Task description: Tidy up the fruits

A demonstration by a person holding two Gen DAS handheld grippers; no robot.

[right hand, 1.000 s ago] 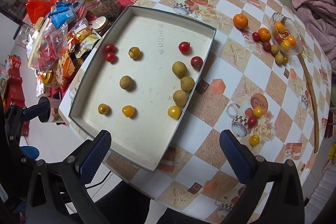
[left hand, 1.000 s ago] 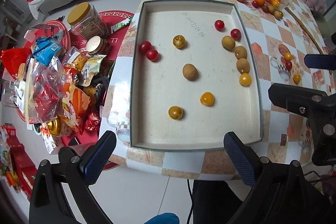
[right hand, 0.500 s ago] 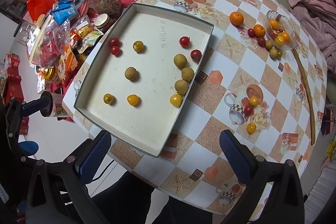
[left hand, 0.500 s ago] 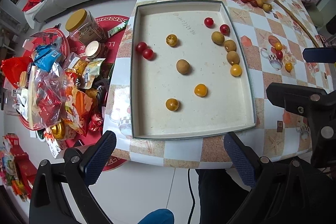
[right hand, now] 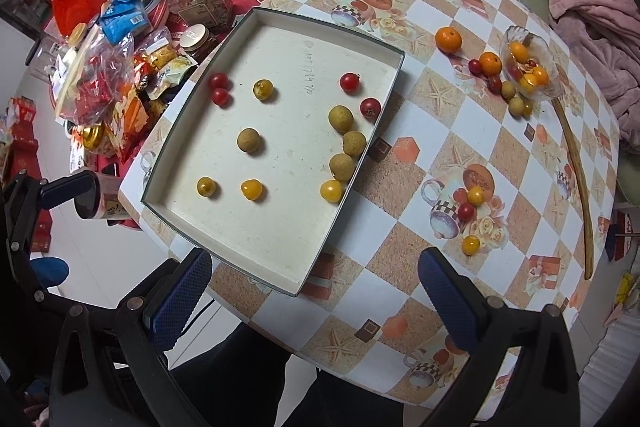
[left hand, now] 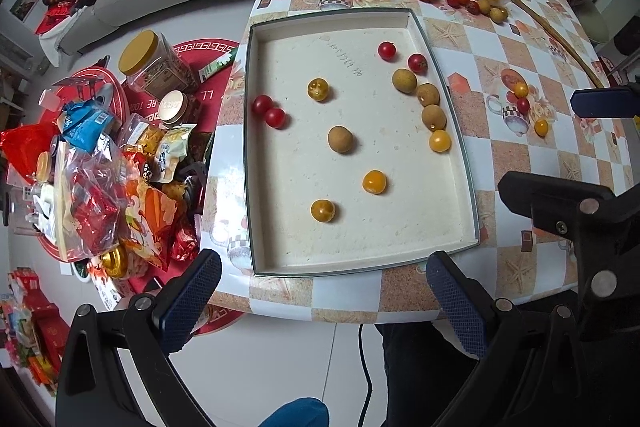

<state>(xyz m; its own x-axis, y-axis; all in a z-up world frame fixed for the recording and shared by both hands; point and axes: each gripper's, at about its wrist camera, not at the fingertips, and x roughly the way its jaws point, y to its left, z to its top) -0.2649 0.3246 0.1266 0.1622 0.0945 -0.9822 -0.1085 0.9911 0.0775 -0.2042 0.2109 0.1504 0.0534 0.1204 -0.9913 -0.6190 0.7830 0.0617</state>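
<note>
While both claws hang above the near edge of the table [left hand: 472, 163], neither grips anything: the left claw [left hand: 320, 291] has its blue pads spread wide, and the right claw [right hand: 316, 291] is just as wide apart.

A shallow tray [left hand: 250, 147] lies at the table's left edge and carries twelve small fruits. Four are red cherry tomatoes: a touching pair [left hand: 269, 111] by the tray's left wall, and two apart from each other near its far right corner, red tomato [left hand: 387, 50] and red tomato [left hand: 417, 63]. Four are brown longans: three in a line along the right wall [left hand: 428, 94], and one longan [left hand: 340, 139] alone at the tray's middle. Four are yellow tomatoes: yellow tomato [left hand: 318, 89] toward the far left, yellow tomato [left hand: 440, 141] at the near end of the longan line, and two toward the near edge, [left hand: 374, 181] and [left hand: 323, 210].

On the bare table to the right of the tray, three more lie apart: two yellow and one red [right hand: 465, 211]. Toward the far right corner a glass dish [right hand: 548, 89] holds orange and yellow fruit, with an orange [right hand: 448, 39], a second orange [right hand: 490, 63] and a few small red and brown fruits beside it.
</note>
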